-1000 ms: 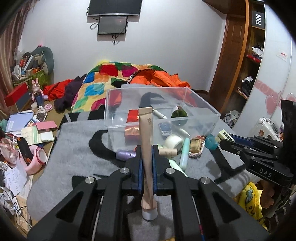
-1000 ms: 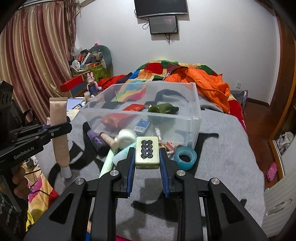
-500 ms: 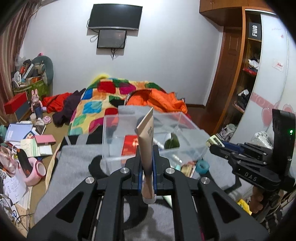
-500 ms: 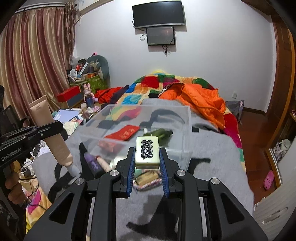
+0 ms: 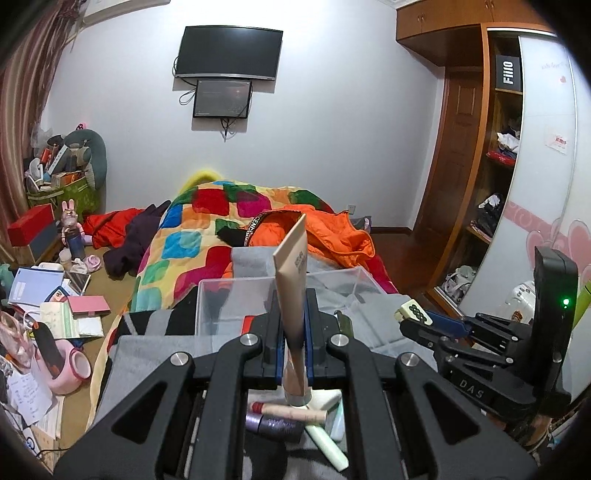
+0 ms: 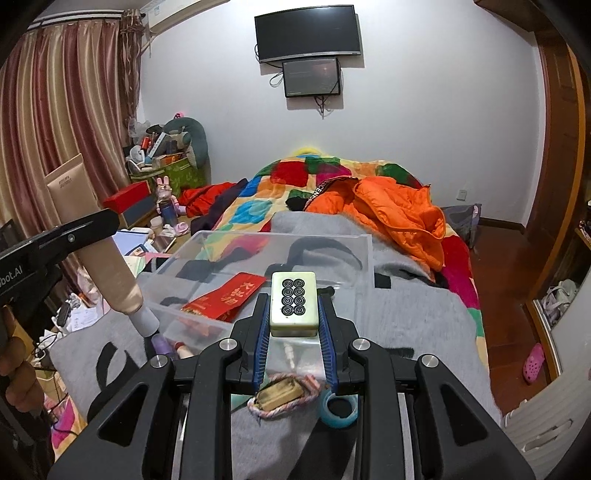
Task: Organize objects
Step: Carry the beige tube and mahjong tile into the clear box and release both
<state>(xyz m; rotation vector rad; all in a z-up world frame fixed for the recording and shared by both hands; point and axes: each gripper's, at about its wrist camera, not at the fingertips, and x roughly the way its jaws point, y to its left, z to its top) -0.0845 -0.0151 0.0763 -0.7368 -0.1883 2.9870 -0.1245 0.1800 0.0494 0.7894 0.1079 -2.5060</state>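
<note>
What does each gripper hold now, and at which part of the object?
The left gripper holds the beige tube on its lower body, above the cap. The right gripper holds the mahjong tile by its two side edges.

White wall (image 6: pixel 424 110) ahead, a dark TV (image 6: pixel 307 32) mounted high with a smaller screen (image 6: pixel 312 77) beneath. Striped curtains (image 6: pixel 66 122) hang left, wooden wardrobe (image 5: pixel 476 147) right, patchwork quilt (image 5: pixel 207 229) across the bed.

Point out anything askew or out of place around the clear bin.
The beige tube in the left gripper tilts, cap down. The purple bottle, pale green sticks and blue tape roll lie outside the clear bin.
</note>
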